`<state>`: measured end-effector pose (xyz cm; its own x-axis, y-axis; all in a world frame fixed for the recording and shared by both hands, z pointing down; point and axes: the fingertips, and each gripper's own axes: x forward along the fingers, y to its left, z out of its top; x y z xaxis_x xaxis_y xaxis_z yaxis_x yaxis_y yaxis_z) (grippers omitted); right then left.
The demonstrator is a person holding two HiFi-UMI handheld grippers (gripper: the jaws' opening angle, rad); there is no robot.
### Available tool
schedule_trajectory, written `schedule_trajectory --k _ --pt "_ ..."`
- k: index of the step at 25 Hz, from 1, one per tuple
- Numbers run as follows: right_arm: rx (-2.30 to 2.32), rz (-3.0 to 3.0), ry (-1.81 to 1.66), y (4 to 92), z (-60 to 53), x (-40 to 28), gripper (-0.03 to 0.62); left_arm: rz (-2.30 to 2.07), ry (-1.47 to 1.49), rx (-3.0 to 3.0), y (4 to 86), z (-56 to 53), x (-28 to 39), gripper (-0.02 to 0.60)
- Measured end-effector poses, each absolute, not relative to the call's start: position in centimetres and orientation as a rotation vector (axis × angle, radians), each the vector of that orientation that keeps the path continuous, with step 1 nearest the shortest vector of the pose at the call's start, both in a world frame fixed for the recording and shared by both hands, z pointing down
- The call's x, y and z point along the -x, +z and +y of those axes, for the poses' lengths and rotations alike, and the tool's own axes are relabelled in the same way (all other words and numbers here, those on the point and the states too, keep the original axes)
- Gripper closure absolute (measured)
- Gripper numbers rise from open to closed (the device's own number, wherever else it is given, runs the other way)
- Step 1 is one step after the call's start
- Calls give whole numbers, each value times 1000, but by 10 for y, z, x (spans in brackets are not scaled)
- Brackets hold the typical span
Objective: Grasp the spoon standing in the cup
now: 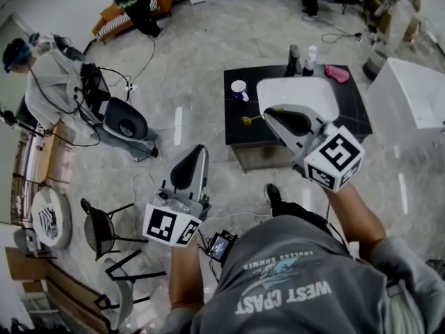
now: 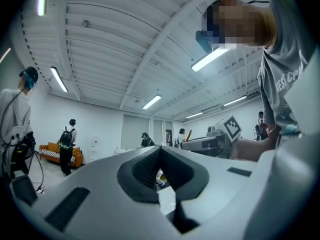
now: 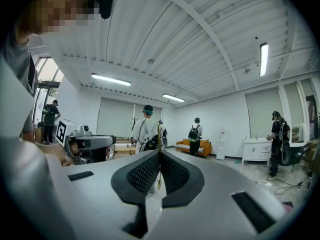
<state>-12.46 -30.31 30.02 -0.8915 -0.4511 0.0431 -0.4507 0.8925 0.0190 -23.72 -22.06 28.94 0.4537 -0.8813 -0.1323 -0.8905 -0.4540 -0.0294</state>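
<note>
Between right gripper (image 1: 267,113) jaws, spoon (image 1: 248,120) handle hidden, bowl end protruding

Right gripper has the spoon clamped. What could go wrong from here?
1. The right gripper pinches the thin gold metal spoon only at its jaw tips, with most of it sticking out sideways; it could pivot or slip out.
2. The white mug stands near the black table's edge, close to the spoon; a careless swing could knock it.
</note>
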Motion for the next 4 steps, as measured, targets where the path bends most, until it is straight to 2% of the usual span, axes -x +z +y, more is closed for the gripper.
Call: schedule_trajectory --k 4 --pt "-724 -3003 -9 289 -313 120 562 1586 152 2597 277 -229 234 580"
